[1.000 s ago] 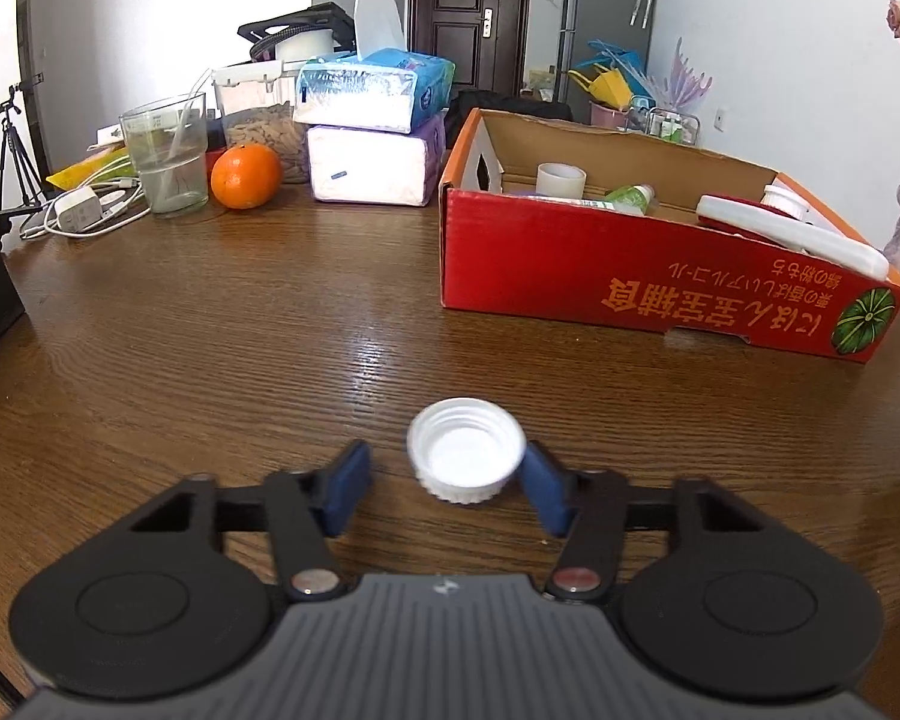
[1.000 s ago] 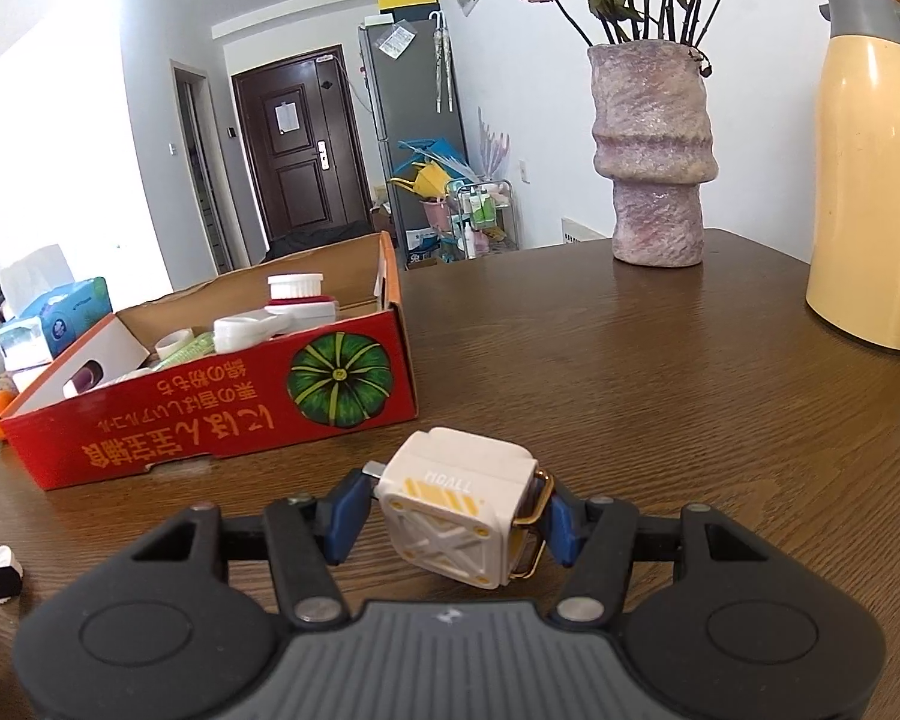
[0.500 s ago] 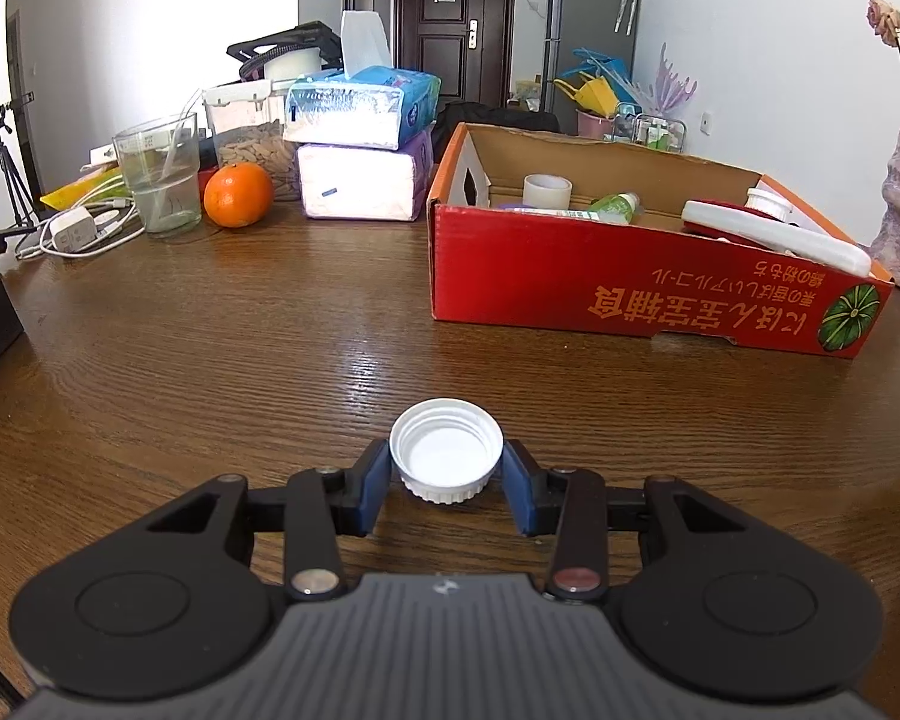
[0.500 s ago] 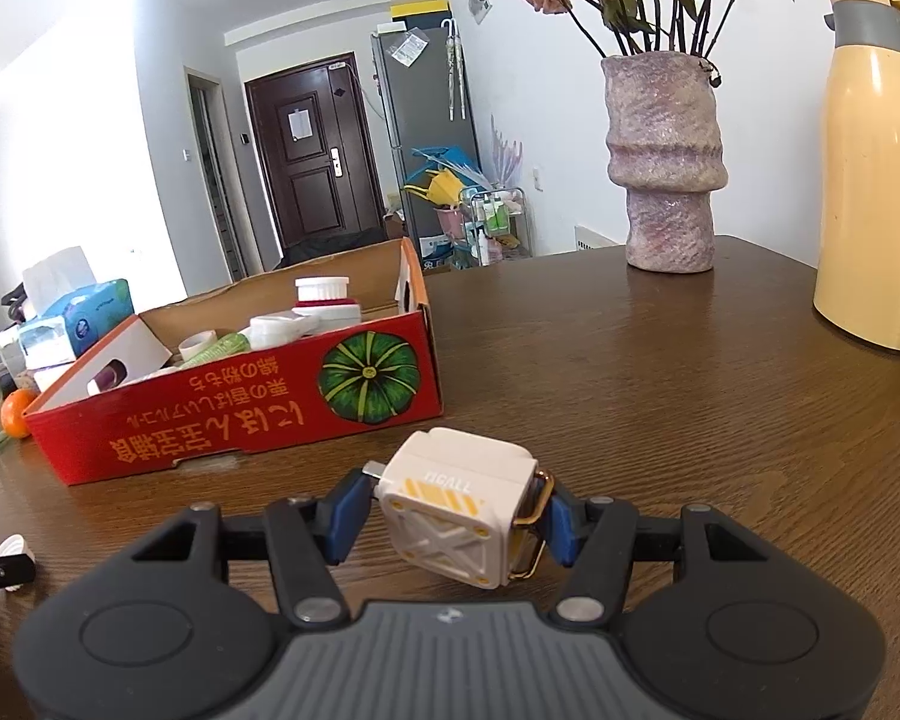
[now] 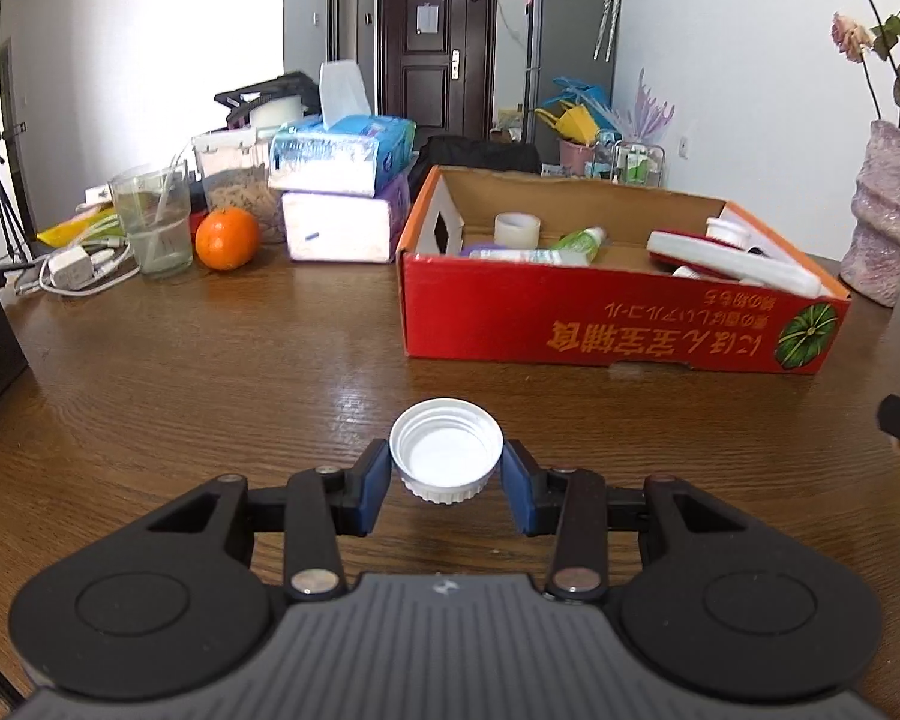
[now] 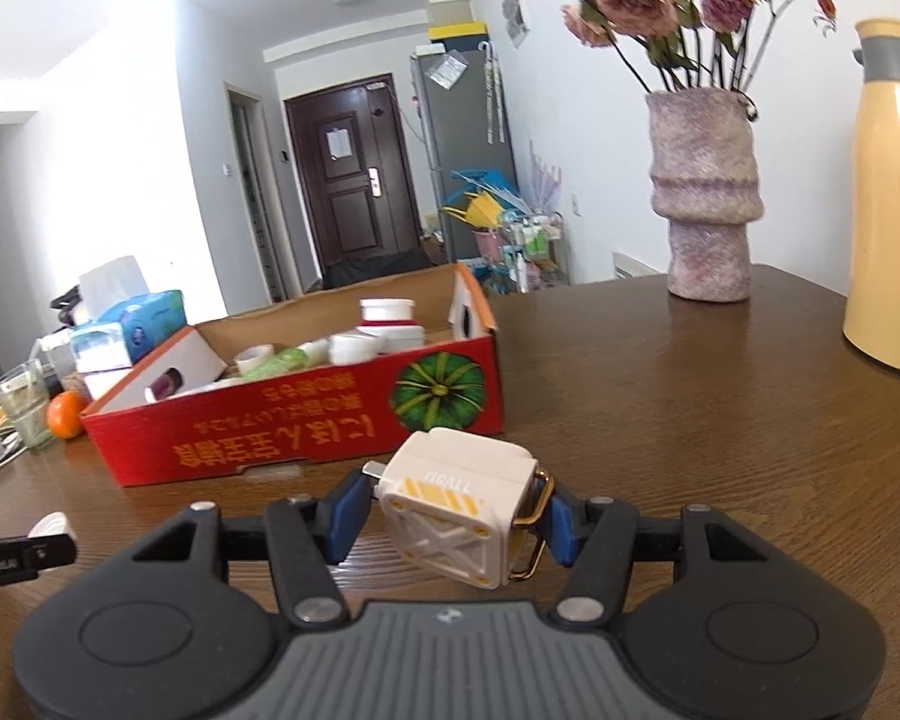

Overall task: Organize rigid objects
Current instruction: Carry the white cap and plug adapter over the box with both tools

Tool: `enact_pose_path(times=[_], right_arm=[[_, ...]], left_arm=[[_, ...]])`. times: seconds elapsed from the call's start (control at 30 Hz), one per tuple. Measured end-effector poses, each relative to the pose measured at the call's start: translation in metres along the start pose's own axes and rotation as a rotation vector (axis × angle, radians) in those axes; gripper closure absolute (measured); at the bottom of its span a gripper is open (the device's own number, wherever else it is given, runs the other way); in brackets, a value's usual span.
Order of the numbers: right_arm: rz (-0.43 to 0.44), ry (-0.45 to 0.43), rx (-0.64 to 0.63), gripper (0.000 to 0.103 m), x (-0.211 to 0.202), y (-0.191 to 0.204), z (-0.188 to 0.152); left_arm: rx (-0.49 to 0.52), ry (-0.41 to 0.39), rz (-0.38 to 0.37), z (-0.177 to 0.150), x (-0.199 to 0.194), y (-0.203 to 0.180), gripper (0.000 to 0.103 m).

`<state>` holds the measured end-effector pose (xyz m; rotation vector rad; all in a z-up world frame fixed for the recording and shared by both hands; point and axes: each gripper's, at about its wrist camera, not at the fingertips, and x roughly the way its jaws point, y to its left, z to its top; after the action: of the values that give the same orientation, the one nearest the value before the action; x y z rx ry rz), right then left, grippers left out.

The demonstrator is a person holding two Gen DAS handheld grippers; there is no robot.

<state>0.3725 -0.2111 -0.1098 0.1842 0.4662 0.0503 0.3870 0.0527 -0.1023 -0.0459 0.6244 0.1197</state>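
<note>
My left gripper [image 5: 445, 480] is shut on a white bottle cap [image 5: 446, 456], open side up, held just above the wooden table. My right gripper [image 6: 450, 525] is shut on a white cube-shaped charger [image 6: 459, 513] with yellow stripes and a gold clip, lifted above the table. A red cardboard box [image 5: 618, 315] stands ahead of both grippers; it also shows in the right wrist view [image 6: 294, 426]. It holds a tape roll [image 5: 516, 229], a green tube [image 5: 576, 238], a white-and-red case [image 5: 732, 258] and a jar [image 6: 387, 313].
At the back left are tissue packs [image 5: 342, 156], an orange [image 5: 227, 238], a glass of water [image 5: 153, 219] and a charger with cable [image 5: 69, 270]. A pink vase with flowers [image 6: 705, 198] and a yellow thermos [image 6: 891, 204] stand at the right.
My left gripper closed on the white cap and lifted it. My right gripper rose and moved toward the red box with the charger in it.
</note>
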Motion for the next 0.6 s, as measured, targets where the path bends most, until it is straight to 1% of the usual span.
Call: enact_pose_path(times=[0.2,0.37,0.6], right_arm=[[0.057,-0.046,-0.029,0.045,-0.007,0.02,0.003],[0.087,-0.087,-0.051,0.045,-0.009,0.033,0.01],[0.113,-0.136,-0.062,0.045,-0.005,0.048,0.024]], left_arm=[[0.002,-0.041,-0.04,0.008,-0.013,-0.011,0.062],[-0.006,-0.075,-0.042,0.017,-0.021,-0.018,0.062],[-0.016,-0.11,-0.038,0.036,-0.019,-0.022,0.062]])
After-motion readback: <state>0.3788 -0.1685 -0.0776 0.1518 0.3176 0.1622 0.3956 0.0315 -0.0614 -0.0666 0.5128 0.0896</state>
